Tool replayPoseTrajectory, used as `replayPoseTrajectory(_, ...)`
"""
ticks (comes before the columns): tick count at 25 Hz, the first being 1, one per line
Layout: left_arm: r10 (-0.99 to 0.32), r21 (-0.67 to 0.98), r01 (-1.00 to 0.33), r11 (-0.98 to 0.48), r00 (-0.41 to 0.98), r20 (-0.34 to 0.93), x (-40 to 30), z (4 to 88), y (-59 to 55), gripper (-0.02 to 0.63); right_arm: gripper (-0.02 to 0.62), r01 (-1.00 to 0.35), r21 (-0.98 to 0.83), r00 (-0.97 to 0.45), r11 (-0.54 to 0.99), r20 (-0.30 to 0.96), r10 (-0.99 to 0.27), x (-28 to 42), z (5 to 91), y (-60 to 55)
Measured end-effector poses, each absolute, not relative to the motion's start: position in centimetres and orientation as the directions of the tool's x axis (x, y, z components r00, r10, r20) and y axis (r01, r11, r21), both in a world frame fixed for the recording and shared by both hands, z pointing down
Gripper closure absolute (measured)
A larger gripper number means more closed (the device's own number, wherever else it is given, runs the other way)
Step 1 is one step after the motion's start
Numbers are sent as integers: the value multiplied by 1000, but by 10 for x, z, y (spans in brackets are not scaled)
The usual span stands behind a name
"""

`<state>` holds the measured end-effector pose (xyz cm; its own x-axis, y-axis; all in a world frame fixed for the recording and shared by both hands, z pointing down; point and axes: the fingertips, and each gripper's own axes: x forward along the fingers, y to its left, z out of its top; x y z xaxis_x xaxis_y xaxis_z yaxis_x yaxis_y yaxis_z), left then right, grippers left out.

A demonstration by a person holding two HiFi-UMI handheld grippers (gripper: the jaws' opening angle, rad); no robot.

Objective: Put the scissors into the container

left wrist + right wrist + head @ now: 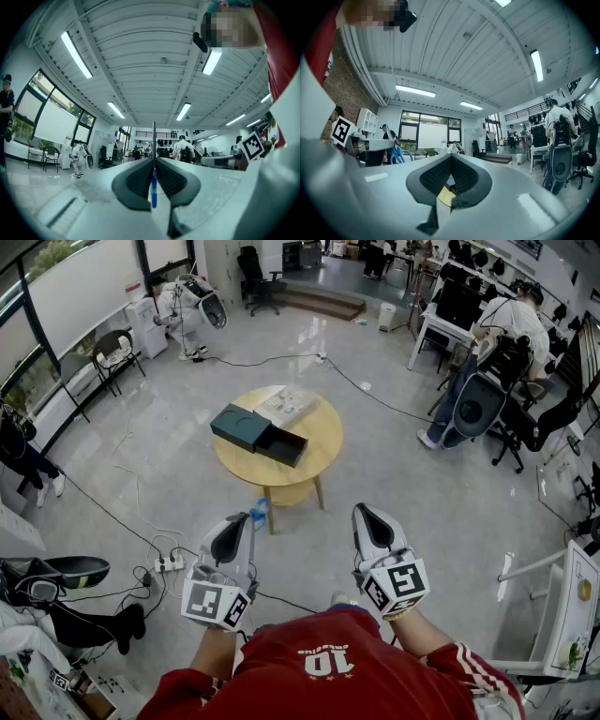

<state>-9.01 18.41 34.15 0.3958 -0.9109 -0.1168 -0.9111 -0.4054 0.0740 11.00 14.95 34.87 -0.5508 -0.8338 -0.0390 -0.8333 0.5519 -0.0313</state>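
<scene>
The scissors [260, 511] have blue handles that stick out past the tip of my left gripper [251, 517], which is shut on them. In the left gripper view their thin blade [153, 140] stands upright between the pads of the left gripper [154, 161]. My right gripper [364, 511] is held beside the left one, shut and empty. The right gripper view shows its pads meeting at the tip [451, 157] and the blue handles [397, 154] off to the left. The container [242, 427] is a dark green box with its drawer [282, 445] pulled out, on a round wooden table [322, 439] ahead of both grippers.
A white packet [286, 406] lies on the table behind the box. On the floor at left are a power strip [170, 564] with cables and dark bags [58, 574]. A person [511, 322] sits among desks and office chairs at the far right.
</scene>
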Motion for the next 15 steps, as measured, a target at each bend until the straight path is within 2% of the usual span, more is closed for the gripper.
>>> replayPoseTrajectory(15, -904, 83, -902, -424, 414, -109, -78, 343, 186, 583, 604, -831, -25, -554, 555, -33, -832, 112, 346, 151)
